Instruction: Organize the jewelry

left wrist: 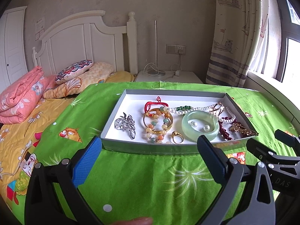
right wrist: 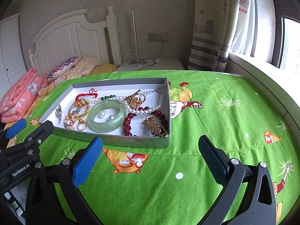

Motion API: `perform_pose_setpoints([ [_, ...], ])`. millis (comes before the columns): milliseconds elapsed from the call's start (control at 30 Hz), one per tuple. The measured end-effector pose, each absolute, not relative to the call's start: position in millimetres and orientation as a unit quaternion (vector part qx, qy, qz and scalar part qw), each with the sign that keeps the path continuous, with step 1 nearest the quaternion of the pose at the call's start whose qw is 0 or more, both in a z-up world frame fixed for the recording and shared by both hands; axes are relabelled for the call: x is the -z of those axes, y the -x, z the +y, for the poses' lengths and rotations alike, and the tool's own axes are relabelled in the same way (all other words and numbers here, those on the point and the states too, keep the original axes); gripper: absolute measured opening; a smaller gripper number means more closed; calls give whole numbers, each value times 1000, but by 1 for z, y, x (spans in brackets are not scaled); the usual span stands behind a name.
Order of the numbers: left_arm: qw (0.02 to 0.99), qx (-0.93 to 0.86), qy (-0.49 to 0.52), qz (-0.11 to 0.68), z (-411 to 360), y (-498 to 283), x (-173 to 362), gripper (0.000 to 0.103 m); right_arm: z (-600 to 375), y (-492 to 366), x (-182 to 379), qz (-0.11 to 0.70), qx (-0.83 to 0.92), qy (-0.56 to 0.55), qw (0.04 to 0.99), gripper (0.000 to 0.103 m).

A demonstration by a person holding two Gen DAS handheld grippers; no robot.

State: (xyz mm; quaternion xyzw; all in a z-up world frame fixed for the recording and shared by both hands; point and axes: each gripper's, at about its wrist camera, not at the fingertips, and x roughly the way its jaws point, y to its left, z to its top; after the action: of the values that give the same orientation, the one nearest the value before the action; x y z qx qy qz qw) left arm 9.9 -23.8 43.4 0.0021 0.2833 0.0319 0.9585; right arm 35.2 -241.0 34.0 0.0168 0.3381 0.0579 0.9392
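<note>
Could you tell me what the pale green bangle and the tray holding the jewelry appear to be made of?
The green bangle looks like jade or a jade-like stone, possibly glass: translucent, milky, with a smooth glossy polish. The tray looks like cardboard, perhaps a box lid: thin straight folded walls, matte grey outside and plain white inside.

Tray (left wrist: 112,129) sits on the bench (left wrist: 142,178) ahead of my tools, bangle (left wrist: 200,126) in it with two pearls (left wrist: 193,124) inside its ring, brooch (left wrist: 126,124) at tray's left end, clip (left wrist: 241,129) at right end, bed (left wrist: 28,123) left of bench.
</note>
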Motion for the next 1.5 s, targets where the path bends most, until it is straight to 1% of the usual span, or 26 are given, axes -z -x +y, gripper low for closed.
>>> perform_pose_setpoints([
  [1233,958,-31,-24,286,-35,-6,-43,101,-241,-35,-35,337,-60,-20,939,98],
  [1400,952,-28,-31,304,-38,-10,-40,101,-240,-35,-35,337,-60,-20,939,98],
  [1500,950,-27,-15,312,-34,-9,-38,101,-238,-35,-35,337,-61,-21,939,98],
])
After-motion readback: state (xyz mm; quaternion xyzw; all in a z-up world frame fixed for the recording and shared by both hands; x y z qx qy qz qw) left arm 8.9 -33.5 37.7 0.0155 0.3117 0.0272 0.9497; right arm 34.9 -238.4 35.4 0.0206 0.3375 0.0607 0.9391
